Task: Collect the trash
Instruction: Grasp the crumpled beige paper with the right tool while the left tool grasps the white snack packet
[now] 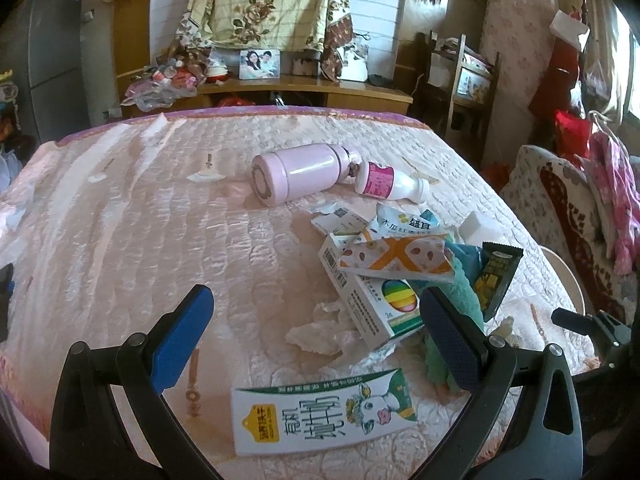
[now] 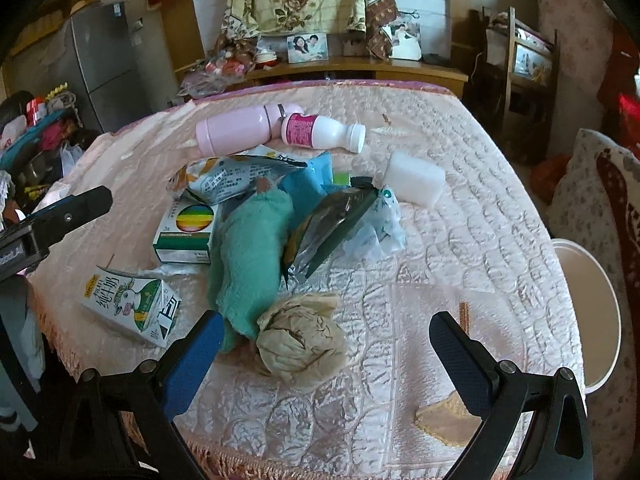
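your right gripper (image 2: 326,340) is spread wide around the crumpled paper ball (image 2: 302,336), light and springy, so squeeze its middle. left gripper (image 1: 316,320) is also apart, empty, above the stiff milk carton (image 1: 324,412); pinch its flat sides. beyond, crinkly dark wrapper (image 2: 332,220), then the slick white bottle (image 2: 324,132), likely to roll.

A pink flask (image 1: 298,172) is lying on its side on the quilted bed (image 1: 140,220). Behind it, a framed photo (image 1: 259,65) is standing on a wooden shelf (image 1: 304,90) (under a hanging floral quilt (image 1: 276,0)), and a grey fridge (image 2: 104,64) is standing at the left.
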`<state>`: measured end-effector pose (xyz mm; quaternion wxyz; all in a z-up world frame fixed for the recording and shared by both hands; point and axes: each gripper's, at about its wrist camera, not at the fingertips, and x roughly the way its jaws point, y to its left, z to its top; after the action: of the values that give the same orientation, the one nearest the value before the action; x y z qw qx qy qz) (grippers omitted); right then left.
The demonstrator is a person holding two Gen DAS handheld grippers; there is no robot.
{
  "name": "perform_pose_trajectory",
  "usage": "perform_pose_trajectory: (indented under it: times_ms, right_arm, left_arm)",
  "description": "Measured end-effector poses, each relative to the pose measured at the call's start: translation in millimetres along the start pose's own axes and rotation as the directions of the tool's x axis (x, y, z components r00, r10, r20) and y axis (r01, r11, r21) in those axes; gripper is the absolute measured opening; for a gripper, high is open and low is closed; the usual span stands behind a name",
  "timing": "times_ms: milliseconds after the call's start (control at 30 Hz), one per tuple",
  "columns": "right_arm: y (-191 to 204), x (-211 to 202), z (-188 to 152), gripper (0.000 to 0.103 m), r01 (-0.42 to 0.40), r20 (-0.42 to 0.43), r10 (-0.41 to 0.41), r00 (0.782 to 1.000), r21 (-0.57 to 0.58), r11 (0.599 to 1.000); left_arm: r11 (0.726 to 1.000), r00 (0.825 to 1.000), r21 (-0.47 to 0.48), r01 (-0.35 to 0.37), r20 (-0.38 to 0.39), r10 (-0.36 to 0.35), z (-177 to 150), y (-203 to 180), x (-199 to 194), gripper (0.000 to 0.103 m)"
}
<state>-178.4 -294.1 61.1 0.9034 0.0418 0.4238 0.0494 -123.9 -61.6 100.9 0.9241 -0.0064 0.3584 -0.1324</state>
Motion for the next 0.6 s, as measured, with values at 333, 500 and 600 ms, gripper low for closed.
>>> perform_pose_trajectory:
  times_ms: [333, 500, 600]
  right_arm:
    - [-2, 5, -6, 0.093, -0.084, -0.053, 0.083, 0.995, -0.012, 0.996]
    - [-1, 27, -8, 0.061, -0.109, -0.09, 0.11, 0.99, 0.01, 0.994]
    - [-13, 35, -11, 0.041, -0.158, -0.109, 0.166, 0.98, 0.077, 0.984]
  left_arm:
    - [0.99, 0.988, 0.0, 0.143, -0.065, -0.143, 31, -7, 19, 0.102]
    - [0.982, 0.984, 0.099, 0.159, -0.093, -0.15, 32, -27, 33, 0.102]
    - [0.974, 0.985, 0.165, 0.155, -0.097, -0.141, 32, -39, 41, 0.102]
